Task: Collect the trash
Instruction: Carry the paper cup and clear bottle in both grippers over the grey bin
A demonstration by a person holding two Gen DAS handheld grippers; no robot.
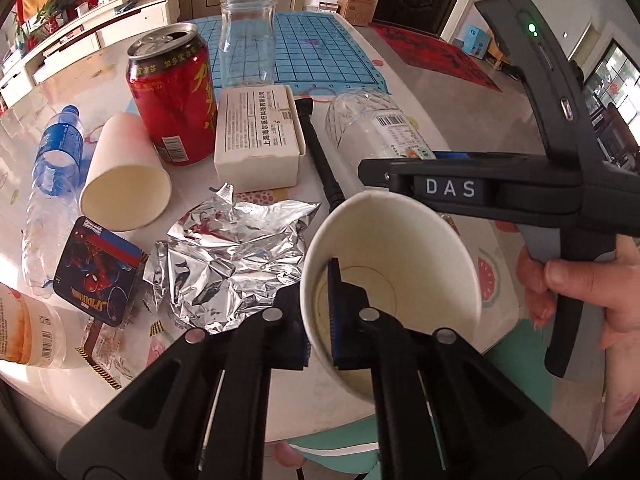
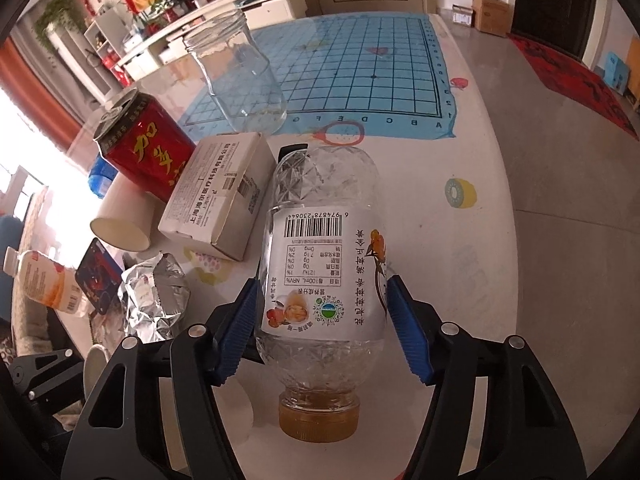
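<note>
- Presently, your left gripper (image 1: 320,312) clamps the rim of a paper cup (image 1: 394,264), one finger inside, held above the counter (image 1: 248,392) edge.
- Your right gripper (image 2: 320,330) straddles a clear plastic bottle (image 2: 324,264) lying on the counter, pads not visibly pressing it.
- Red can (image 1: 174,94), white box (image 1: 258,136) and crumpled foil (image 1: 232,256) lie nearby.

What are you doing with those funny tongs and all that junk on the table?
A person is picking up trash with a pair of tongs in each hand. The left tongs pinch the wall of a paper cup, one finger inside and one outside. The right tongs sit around a clear plastic bottle lying on the table, with the fingers beside its label. A red can, a glass jar, a white box and crumpled foil are waiting.
</note>
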